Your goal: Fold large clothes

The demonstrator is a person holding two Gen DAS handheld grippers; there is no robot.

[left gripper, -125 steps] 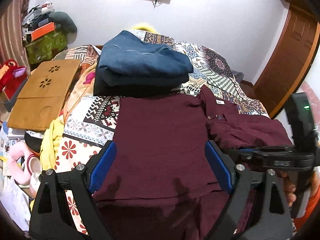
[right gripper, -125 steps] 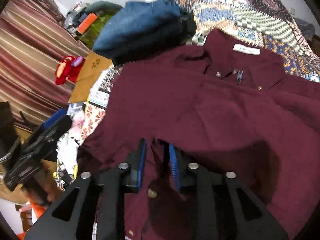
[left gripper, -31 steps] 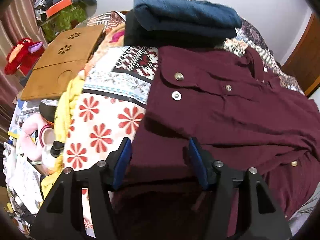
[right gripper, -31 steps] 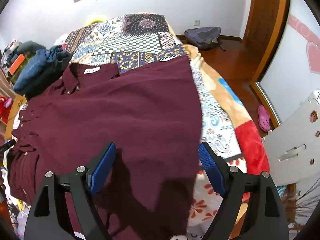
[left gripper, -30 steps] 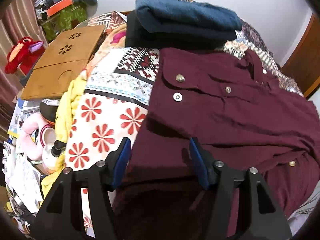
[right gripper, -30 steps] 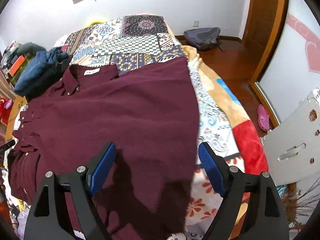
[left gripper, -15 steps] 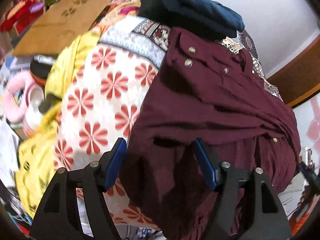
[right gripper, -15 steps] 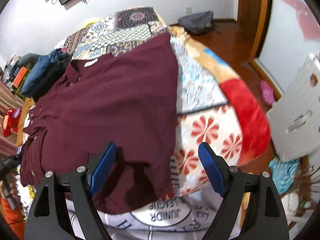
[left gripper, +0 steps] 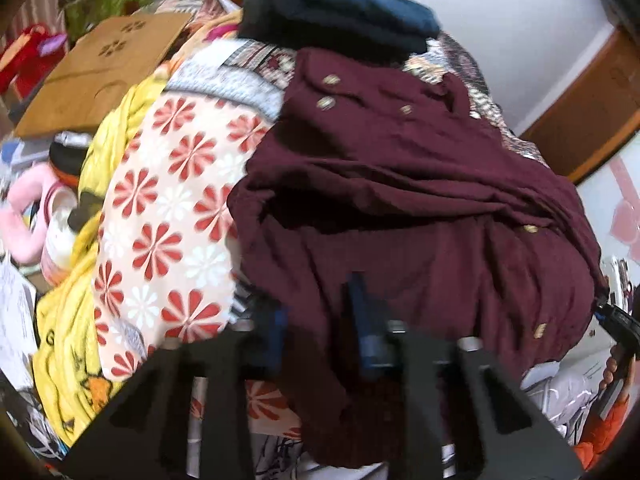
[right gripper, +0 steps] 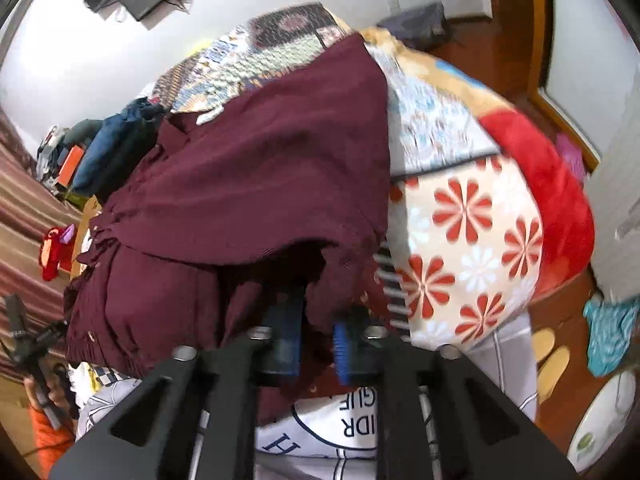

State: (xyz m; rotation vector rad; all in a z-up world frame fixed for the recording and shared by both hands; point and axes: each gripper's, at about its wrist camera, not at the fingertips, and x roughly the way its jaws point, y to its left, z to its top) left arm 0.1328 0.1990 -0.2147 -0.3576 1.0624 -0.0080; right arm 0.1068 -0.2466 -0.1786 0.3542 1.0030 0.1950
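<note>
Jaws of left gripper [left gripper: 320, 320]: just closed, blue pads pinching the near hem of the dark maroon button-up cloth shirt [left gripper: 400, 184]; fabric bunched between them. Jaws of right gripper [right gripper: 318, 336]: likewise just closed to a narrow gap, clamped on the same hem at the shirt's other near corner.

Shirt location: spread across the floral-and-patchwork bedspread [left gripper: 168, 184], near edge draped over the bed's side, collar at the far end.

Handling, as judged: light, soft, limp; no stiffness to hold a shape. Expect sag between the two grips and creasing where bunched. Slip unlikely with cloth gathered thick. Best hold: hem corners, kept taut and level, clear of the metal buttons [left gripper: 328, 101].

Beyond the collar: stack of folded dark blue garments [left gripper: 344, 16], just touching the shirt's far edge.
</note>
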